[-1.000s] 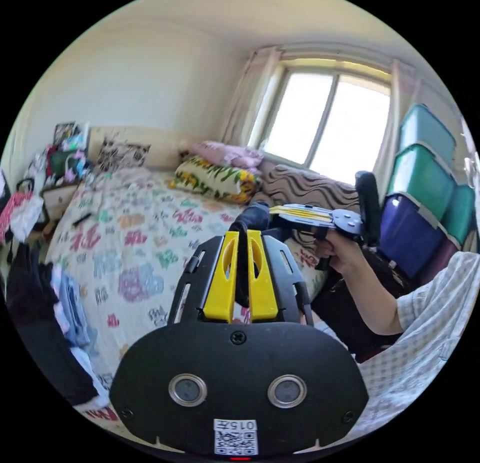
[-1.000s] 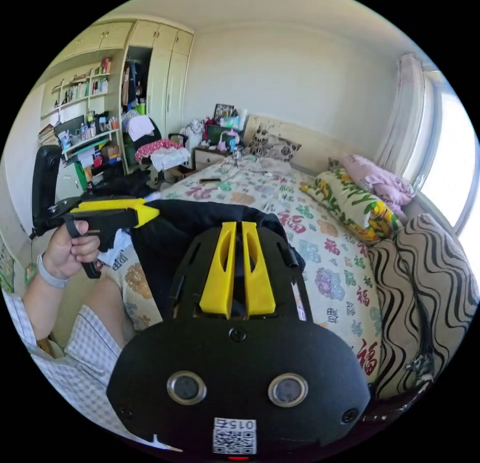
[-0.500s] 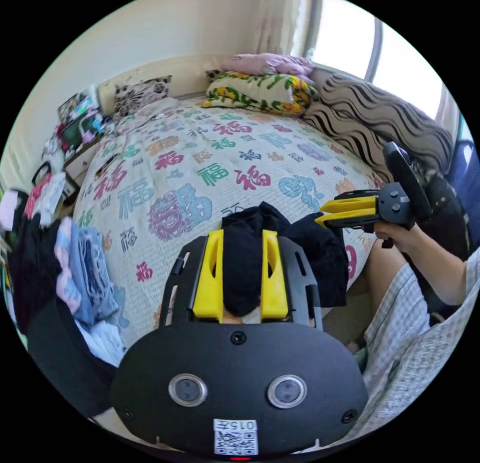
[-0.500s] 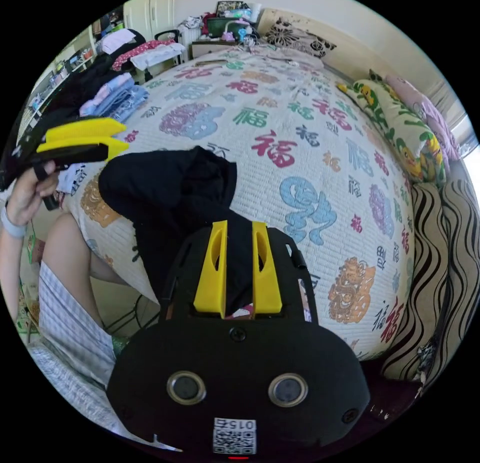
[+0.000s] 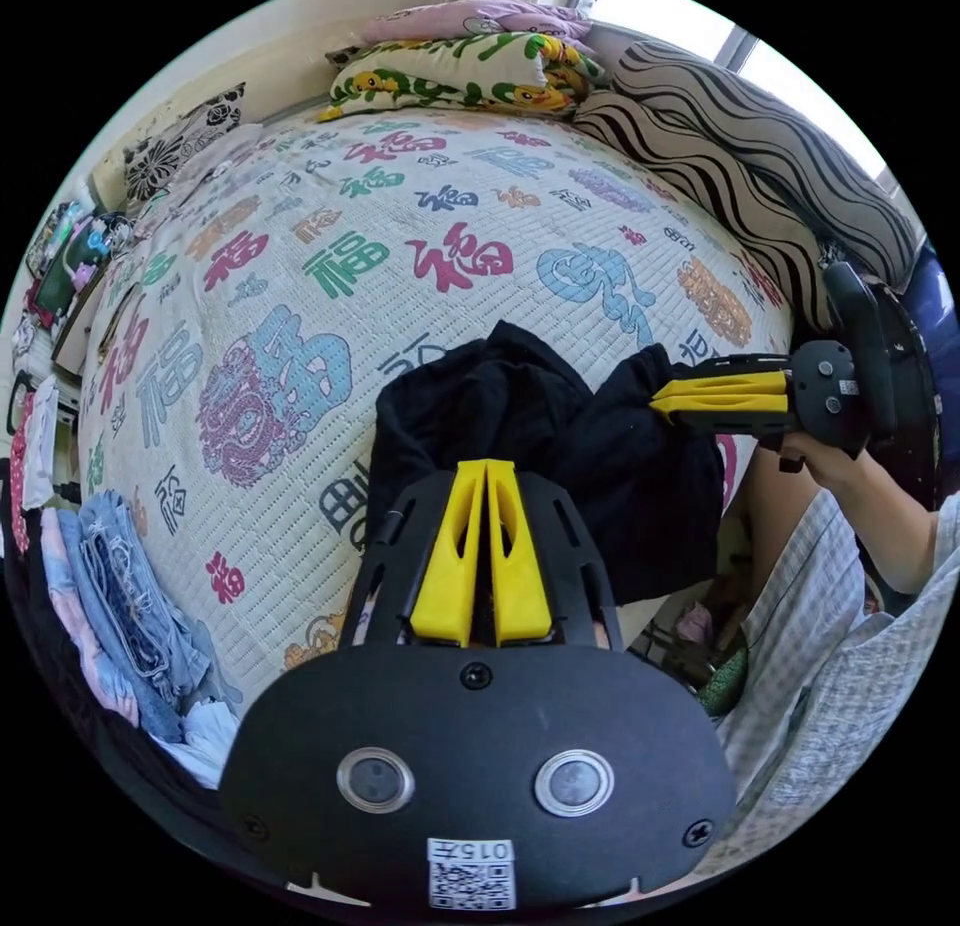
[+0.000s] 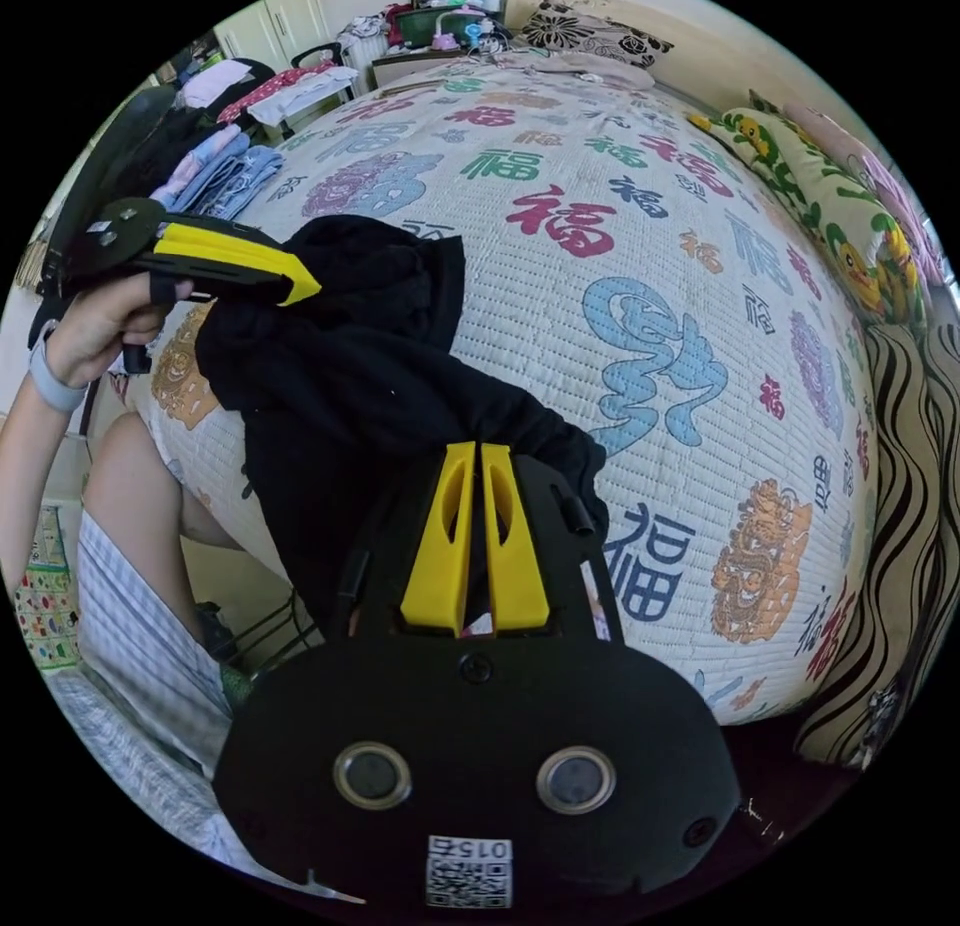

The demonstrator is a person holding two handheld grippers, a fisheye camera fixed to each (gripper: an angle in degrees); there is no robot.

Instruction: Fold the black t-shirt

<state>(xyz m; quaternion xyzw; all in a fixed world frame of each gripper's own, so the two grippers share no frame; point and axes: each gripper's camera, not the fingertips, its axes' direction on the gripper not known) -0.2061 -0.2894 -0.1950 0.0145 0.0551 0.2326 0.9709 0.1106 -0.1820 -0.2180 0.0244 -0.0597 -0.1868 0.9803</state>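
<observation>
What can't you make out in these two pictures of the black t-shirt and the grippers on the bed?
- Black t-shirt: bunched, so sleeves, collar and front or back cannot be told in either view.
- Its lower part: hangs off the bed edge in the right gripper view, partly behind the right gripper body.
- Left gripper: the cloth between its closed tips is hidden by the jaws themselves.
- Folded clothes: cut off by the picture's edge in the left gripper view.

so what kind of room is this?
Most likely a bedroom: a bed under a white quilted cover with coloured characters, patterned pillows at its far end, folded clothes stacked beside it.
</observation>
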